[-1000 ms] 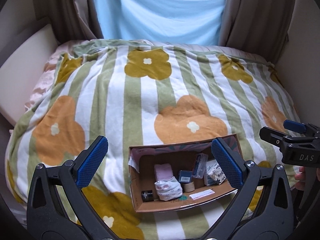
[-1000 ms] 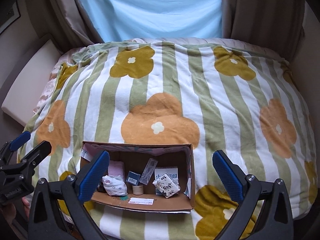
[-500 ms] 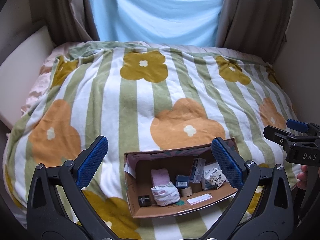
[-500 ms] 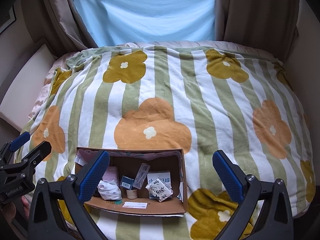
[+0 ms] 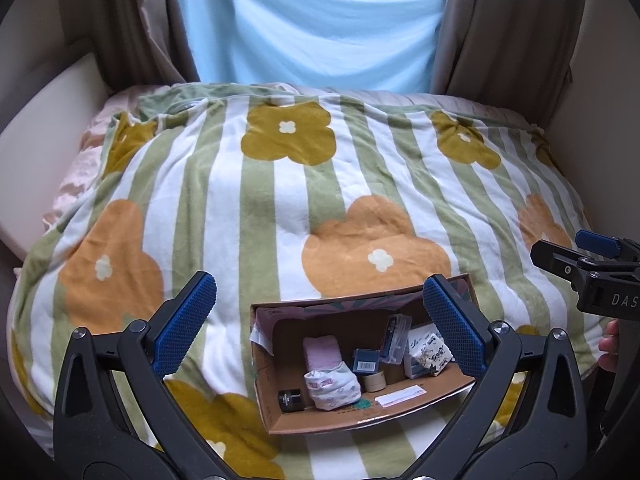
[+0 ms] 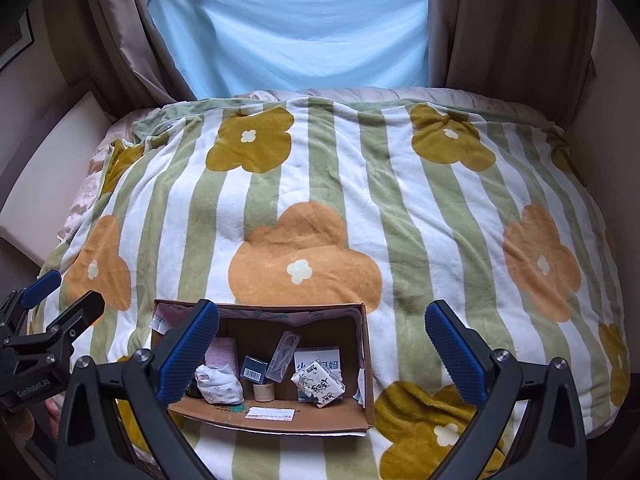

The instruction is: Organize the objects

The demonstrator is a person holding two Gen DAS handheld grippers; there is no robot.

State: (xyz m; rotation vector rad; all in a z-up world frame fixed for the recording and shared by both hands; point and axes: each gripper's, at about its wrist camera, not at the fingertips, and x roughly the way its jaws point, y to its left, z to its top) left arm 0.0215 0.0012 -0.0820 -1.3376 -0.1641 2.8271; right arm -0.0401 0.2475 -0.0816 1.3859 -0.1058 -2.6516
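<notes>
Near the front edge of the bed, on the striped flower blanket [image 5: 280, 216], sits an open cardboard box [image 5: 360, 420] on its side, mouth toward me. Both my grippers hover above that front edge, neither touching the box.

Left gripper [image 5: 320, 320]: jaws spread wide, nothing between them. In its view the box lies just ahead and slightly right of centre, its right end passing behind my right-hand fingertip [image 5: 452, 324].

Right gripper [image 6: 324, 340]: jaws likewise wide apart and empty. Here the box [image 6: 280, 420] lies ahead and left of centre, its left end behind the left-hand fingertip [image 6: 188, 344].

Inside the box, from its left wall to its right:
- small dark jar [image 5: 290, 399] at the front left corner
- pink folded cloth [image 5: 322, 354] toward the back, with a white patterned bundle [image 5: 332, 386] in front of it
- small dark blue carton with a barcode [image 5: 366, 361]
- tape roll [image 5: 374, 381] just in front of the carton
- clear plastic packet [image 5: 396, 338] leaning against the back
- printed tissue pack [image 5: 430, 354] beside the right wall

White label [image 5: 400, 394] on the box's front flap. The right gripper also shows at the right edge of the left wrist view, with a fingertip of my hand [image 5: 610, 346] below it.
</notes>
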